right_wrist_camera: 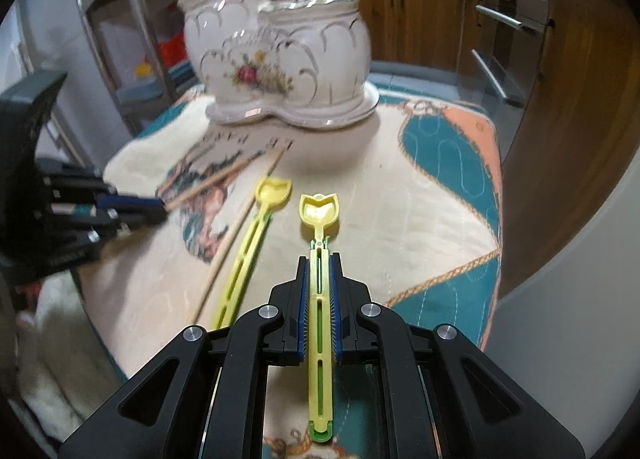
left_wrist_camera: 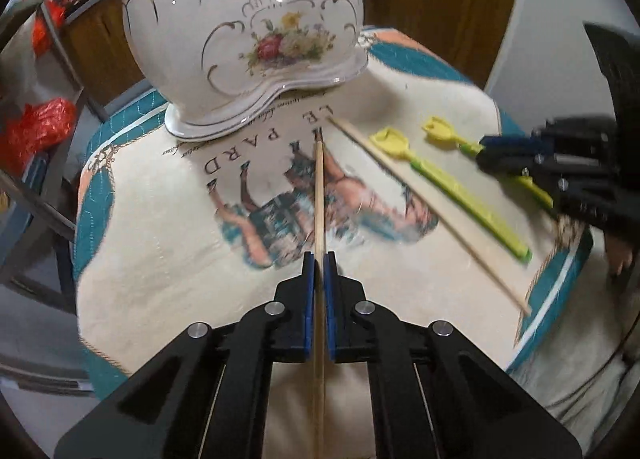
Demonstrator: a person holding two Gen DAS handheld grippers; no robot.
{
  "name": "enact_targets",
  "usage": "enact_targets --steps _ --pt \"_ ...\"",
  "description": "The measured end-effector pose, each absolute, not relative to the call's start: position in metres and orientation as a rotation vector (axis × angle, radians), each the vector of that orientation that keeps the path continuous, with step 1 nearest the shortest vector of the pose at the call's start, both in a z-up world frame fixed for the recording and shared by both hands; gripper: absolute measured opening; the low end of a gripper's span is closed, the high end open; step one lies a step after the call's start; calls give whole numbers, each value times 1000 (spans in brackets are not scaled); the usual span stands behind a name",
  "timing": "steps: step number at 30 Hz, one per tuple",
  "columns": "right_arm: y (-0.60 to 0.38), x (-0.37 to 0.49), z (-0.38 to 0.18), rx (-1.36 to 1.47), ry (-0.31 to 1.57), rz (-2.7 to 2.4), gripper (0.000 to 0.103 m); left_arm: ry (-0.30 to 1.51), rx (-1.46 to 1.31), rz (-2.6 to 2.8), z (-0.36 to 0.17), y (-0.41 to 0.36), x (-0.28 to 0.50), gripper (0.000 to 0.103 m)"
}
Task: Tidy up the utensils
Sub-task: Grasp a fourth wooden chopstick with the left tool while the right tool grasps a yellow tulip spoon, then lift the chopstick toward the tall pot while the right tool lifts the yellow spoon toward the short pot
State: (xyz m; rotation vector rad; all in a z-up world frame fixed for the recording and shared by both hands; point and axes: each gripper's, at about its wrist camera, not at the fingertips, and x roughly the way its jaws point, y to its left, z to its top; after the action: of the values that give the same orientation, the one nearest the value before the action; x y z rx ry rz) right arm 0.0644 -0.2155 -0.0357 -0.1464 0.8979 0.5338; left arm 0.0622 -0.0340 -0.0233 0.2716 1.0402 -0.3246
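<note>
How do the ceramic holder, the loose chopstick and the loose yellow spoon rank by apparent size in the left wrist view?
1. Ceramic holder, by far the biggest.
2. Loose chopstick, the longer of the two utensils.
3. Loose yellow spoon, shorter but wider; fisheye distortion makes true lengths unsure.

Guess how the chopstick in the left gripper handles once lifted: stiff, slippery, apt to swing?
The chopstick looks like thin, straight wood, so probably stiff and very light. The left gripper pinches it partway along with a long end sticking out, so it may pivot between the pads. Being slim, it could roll on the cloth if dropped.
</note>
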Motion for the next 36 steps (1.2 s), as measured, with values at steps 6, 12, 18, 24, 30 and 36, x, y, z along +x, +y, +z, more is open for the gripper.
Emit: enact_targets --steps 6,12,18,24,30,36 --pt "-212 66 -35 -209 965 538 12 1034 258 -332 -21 -20 55 6" --pt "-206 74 -36 -211 989 533 17 1002 174 -327 -25 -14 61 6" --pt "-205 73 -36 -201 966 524 11 950 168 -346 -27 -10 54 5" --pt "-208 67 -26 -180 888 518 11 885 166 -372 -24 -5 42 5" --pt "-209 58 5 -142 702 520 11 692 146 -397 3 14 23 5" --pt "-213 65 45 -64 508 517 11 467 101 -392 42 35 13 5"
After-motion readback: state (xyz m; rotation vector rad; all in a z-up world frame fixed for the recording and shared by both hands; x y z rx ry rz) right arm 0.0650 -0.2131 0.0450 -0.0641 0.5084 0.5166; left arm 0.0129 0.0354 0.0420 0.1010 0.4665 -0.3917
